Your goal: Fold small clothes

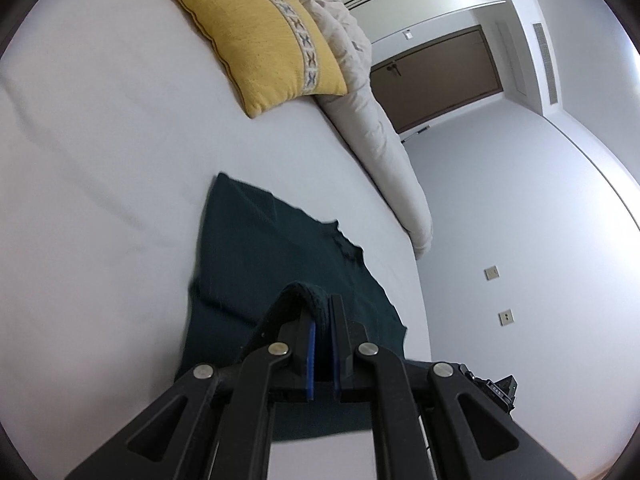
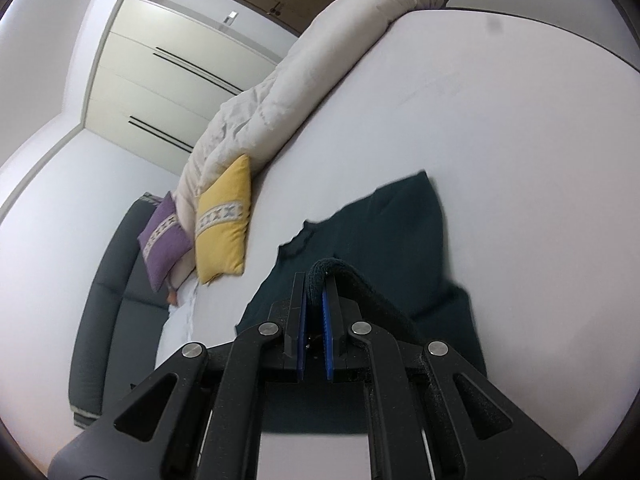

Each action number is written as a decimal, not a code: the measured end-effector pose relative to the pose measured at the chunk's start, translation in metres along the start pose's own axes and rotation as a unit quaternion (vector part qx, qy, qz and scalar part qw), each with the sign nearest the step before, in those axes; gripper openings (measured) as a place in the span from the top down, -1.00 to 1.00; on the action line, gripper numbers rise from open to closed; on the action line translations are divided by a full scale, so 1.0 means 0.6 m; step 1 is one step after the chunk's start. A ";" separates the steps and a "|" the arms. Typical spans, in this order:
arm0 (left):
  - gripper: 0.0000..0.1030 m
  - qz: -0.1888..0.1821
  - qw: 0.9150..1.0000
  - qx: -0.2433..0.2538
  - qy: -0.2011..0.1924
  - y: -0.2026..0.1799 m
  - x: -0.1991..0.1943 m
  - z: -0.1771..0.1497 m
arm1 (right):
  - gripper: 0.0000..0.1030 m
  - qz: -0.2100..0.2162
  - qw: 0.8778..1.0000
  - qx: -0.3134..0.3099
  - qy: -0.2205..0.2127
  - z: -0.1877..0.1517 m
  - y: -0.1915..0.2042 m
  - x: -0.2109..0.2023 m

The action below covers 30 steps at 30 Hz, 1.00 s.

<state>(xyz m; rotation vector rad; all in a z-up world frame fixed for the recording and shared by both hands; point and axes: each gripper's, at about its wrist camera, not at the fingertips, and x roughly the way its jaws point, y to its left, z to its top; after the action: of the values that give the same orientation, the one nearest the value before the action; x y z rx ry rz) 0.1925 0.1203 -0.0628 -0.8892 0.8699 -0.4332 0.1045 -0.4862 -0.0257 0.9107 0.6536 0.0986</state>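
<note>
A dark green knitted garment (image 1: 256,240) lies spread on the white bed sheet (image 1: 100,160), its neckline toward the far side. My left gripper (image 1: 322,304) is shut on a thick ribbed edge of this garment, which bulges over the left finger. In the right wrist view the same dark green garment (image 2: 392,224) spreads ahead, and my right gripper (image 2: 316,280) is shut on another ribbed edge of it that curls over the right finger. Both held edges are lifted off the sheet, over the rest of the cloth.
A yellow cushion (image 1: 264,40) with a patterned band lies on the bed beyond the garment. A rolled beige duvet (image 1: 372,128) runs along the bed's far edge. A purple cushion (image 2: 164,232) and a dark sofa (image 2: 108,280) stand past the bed. White sheet (image 2: 520,120) stretches to the right.
</note>
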 end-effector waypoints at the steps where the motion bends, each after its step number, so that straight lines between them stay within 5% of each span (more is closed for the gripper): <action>1: 0.88 0.001 1.000 -0.001 0.001 0.003 0.012 0.010 | 0.90 -0.007 1.000 0.000 0.000 0.015 0.000 0.023; 20: 0.86 0.081 0.996 0.003 0.023 0.070 0.222 0.127 | 0.85 -0.090 0.995 0.046 0.014 0.154 -0.097 0.339; 21: 0.83 0.089 0.996 0.004 0.020 0.074 0.232 0.133 | 0.83 -0.096 0.994 0.047 0.014 0.159 -0.103 0.351; 23: 0.38 0.087 0.996 -0.003 0.023 0.083 0.248 0.140 | 0.81 -0.100 0.993 0.056 0.013 0.167 -0.115 0.372; 26: 0.08 0.082 0.996 -0.001 0.023 0.084 0.257 0.142 | 0.59 -0.104 0.993 0.062 0.008 0.173 -0.128 0.390; 29: -0.15 0.075 0.997 0.006 0.019 0.077 0.250 0.140 | -0.19 -0.116 0.992 0.051 -0.022 0.175 -0.127 0.382; 30: -0.18 0.073 0.997 0.005 0.016 0.075 0.246 0.139 | -0.27 -0.114 0.991 0.054 -0.034 0.174 -0.128 0.372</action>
<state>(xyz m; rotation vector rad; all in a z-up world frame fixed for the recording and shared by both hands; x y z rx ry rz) 0.3466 0.0910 -0.1416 -0.8058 0.9555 -0.3248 0.3286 -0.5299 -0.1464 0.9324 0.7001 -0.1735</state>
